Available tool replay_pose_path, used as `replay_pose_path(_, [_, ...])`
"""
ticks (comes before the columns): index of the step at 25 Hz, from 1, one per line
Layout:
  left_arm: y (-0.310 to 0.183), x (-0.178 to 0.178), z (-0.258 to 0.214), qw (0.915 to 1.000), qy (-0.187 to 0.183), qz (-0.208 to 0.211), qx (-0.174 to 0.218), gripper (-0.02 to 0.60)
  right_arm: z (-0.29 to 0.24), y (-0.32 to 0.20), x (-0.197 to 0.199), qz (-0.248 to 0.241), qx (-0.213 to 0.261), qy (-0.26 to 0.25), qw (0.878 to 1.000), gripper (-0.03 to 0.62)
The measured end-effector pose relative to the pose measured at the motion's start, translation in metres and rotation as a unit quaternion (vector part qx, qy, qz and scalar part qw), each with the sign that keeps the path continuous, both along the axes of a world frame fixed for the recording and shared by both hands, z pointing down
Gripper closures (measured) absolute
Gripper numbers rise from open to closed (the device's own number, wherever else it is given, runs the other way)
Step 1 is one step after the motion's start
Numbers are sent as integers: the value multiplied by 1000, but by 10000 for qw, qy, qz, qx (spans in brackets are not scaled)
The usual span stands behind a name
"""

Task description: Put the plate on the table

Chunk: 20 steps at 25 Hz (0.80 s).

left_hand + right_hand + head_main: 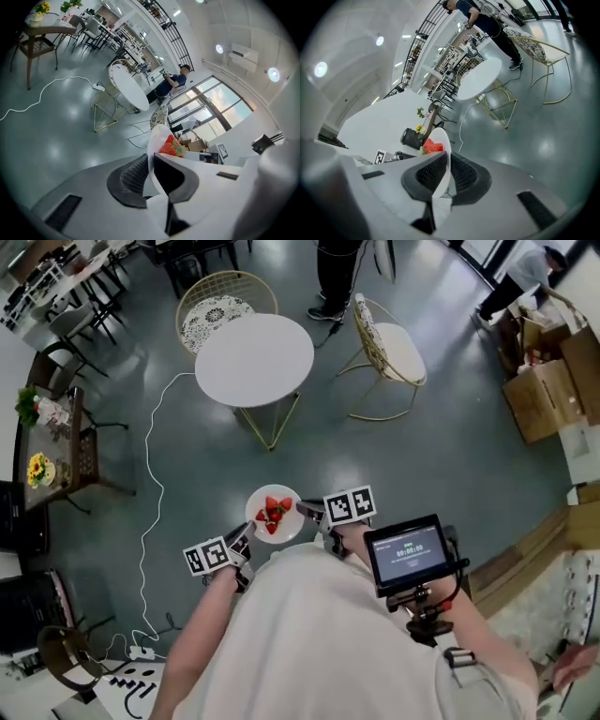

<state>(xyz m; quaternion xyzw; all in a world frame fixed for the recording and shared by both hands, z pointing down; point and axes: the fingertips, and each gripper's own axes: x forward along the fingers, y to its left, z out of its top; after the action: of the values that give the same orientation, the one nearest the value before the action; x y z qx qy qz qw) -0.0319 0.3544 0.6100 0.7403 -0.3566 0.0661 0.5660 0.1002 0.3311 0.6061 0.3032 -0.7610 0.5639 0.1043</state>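
The white plastic left gripper (246, 536), which carries a cube with square markers (208, 557), is held low in front of the torso at the end of a bare left forearm (202, 634). The matching right gripper (309, 511) sits near it and angles inward toward it. The left gripper's dark ribbed fingers (132, 176) pinch one edge of a round white plate (289, 527). The right gripper's fingers (429, 174) clamp the opposite edge, so both hold the plate in the air between them.

Strawberries (171, 146) half hidden behind plate (157, 135) rim, standing person (333, 277) cut off at top
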Motion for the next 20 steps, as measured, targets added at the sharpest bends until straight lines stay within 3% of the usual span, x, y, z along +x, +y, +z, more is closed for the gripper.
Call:
replay_pose_path(12, [33,-23,1,9998,29,183,75,563,1,40,-24,168,-56,254,9995,569])
replay_pose_path(20, [35,-33,-2,9999,63,77,84,563,-2,39,-35,39,98,325,9994,569])
